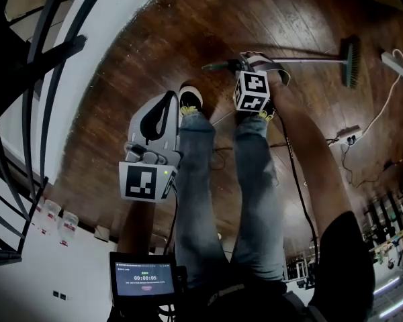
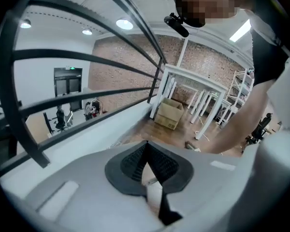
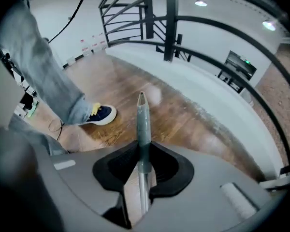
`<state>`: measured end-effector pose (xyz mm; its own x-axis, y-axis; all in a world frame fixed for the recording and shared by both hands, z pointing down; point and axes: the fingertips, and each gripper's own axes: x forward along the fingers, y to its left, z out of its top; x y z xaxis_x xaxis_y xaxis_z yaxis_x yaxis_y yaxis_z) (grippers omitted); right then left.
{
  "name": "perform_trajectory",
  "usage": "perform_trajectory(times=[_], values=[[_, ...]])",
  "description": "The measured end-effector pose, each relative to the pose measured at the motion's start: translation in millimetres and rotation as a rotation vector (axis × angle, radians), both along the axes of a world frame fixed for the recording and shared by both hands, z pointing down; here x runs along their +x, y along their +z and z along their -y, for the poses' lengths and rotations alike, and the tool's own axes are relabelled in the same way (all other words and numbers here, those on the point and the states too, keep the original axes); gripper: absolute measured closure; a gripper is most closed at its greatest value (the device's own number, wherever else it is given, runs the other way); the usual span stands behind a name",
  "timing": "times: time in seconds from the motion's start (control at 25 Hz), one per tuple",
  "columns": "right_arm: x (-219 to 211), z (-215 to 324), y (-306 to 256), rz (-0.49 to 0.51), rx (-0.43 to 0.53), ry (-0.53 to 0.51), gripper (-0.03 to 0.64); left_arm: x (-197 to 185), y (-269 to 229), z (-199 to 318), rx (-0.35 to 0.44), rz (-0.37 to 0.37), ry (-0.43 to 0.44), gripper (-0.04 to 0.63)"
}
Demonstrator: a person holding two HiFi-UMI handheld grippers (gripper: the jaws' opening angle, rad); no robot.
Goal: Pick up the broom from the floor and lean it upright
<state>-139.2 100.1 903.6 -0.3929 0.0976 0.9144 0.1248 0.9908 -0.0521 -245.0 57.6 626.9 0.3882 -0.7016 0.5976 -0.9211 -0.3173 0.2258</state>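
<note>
Over glossy wood planks (image 3: 125, 88), right gripper (image 3: 143, 154) clamps the slim grey broom handle (image 3: 143, 122); left gripper (image 2: 146, 153) closed, empty.

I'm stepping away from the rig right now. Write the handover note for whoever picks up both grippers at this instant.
Left gripper: jaws together, nothing between them.
Right gripper: jaws shut on the broom near the grip end of its handle; the tip pokes out past the jaws.
Broom: appears to lie along the wooden floor, with the brush head out to the right.
Done: handle gripped.
Left: raise the broom, stand it upright and lean it against a support.
</note>
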Motion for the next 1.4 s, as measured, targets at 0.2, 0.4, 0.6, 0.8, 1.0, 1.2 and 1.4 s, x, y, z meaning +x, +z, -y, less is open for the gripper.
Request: perform_trajectory(times=[0.2, 0.4, 0.6, 0.8, 1.0, 1.2, 1.4], values=[[18, 91, -146, 0.159, 0.061, 0.217, 0.531, 40, -110, 45, 0.096, -0.025, 0.088, 0.58], [65, 181, -270, 0.26, 0.179, 0.493, 0.531, 70, -203, 95, 0.219, -0.052, 0.181, 0.58], [162, 220, -364, 0.346, 0.265, 0.801, 0.531, 127, -278, 110, 0.28, -0.078, 0.284, 0.58], [271, 229, -419, 0.425, 0.367, 1.119, 0.531, 191, -319, 113, 0.317, -0.112, 0.392, 0.58], [364, 207, -463, 0.479, 0.47, 1.407, 0.531, 242, -339, 111, 0.332, -0.157, 0.495, 0.58], [433, 166, -486, 0.541, 0.489, 1.707, 0.529, 279, -359, 106, 0.34, -0.186, 0.57, 0.578], [471, 145, -493, 0.655, 0.483, 1.939, 0.529, 321, -374, 119, 0.356, -0.164, 0.644, 0.578]])
